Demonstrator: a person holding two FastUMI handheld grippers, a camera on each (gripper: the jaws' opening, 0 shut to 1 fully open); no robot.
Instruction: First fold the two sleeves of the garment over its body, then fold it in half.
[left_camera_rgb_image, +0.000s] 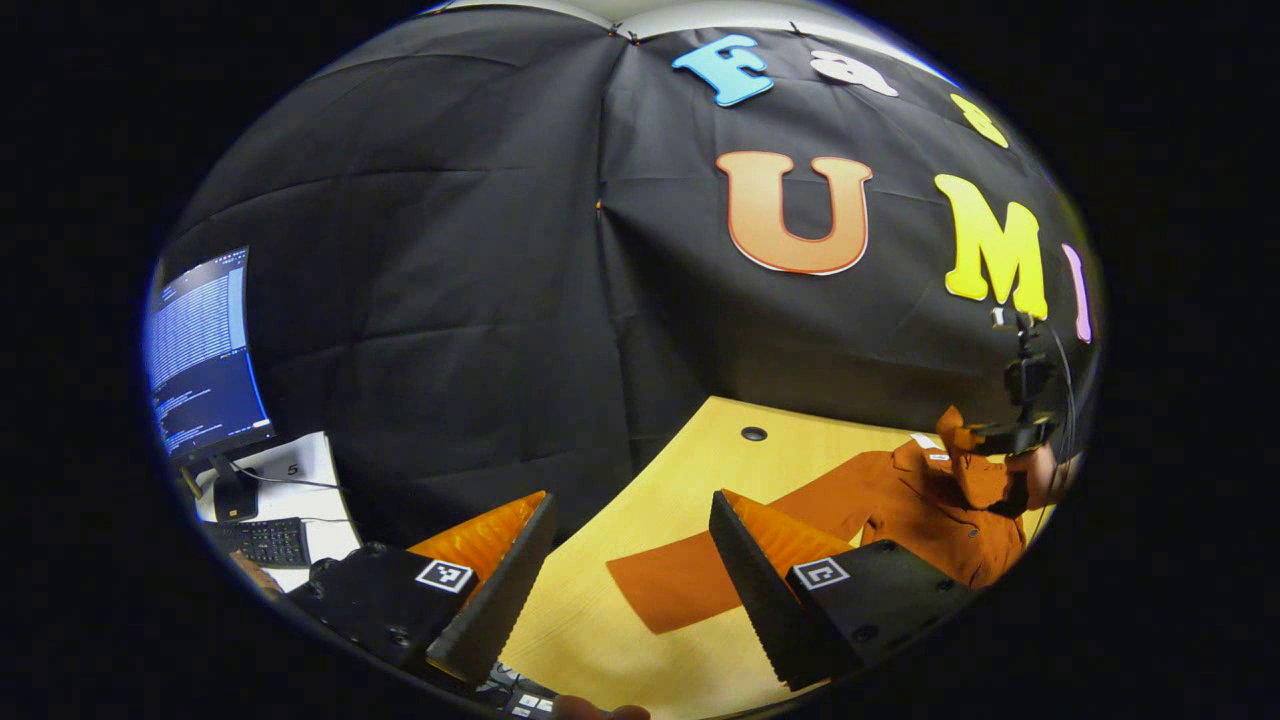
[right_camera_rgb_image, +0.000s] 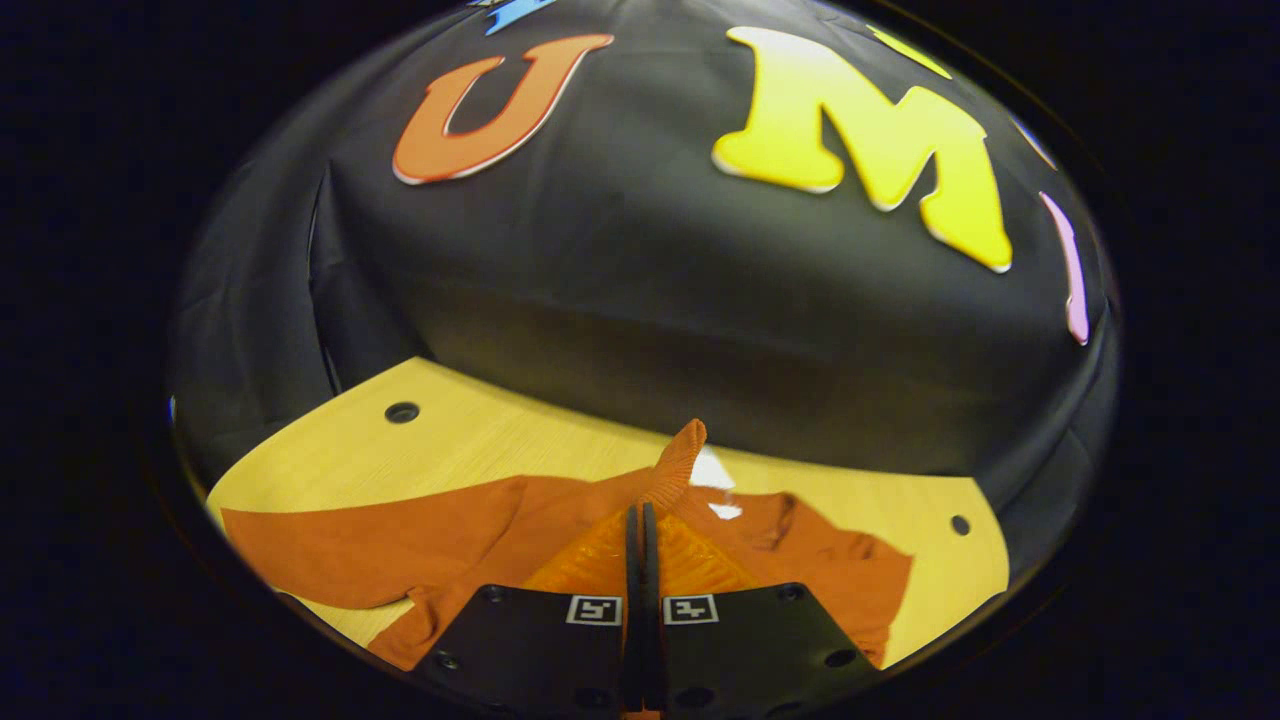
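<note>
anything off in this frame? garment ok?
Nothing damaged or spilled. The orange garment lies on the wooden table, one sleeve still stretched out flat. The right gripper is shut on a sleeve cuff, lifting it; the left gripper is open.

bare table (left_camera_rgb_image: 640, 520) ahead, wall (left_camera_rgb_image: 480, 300) behind
</note>
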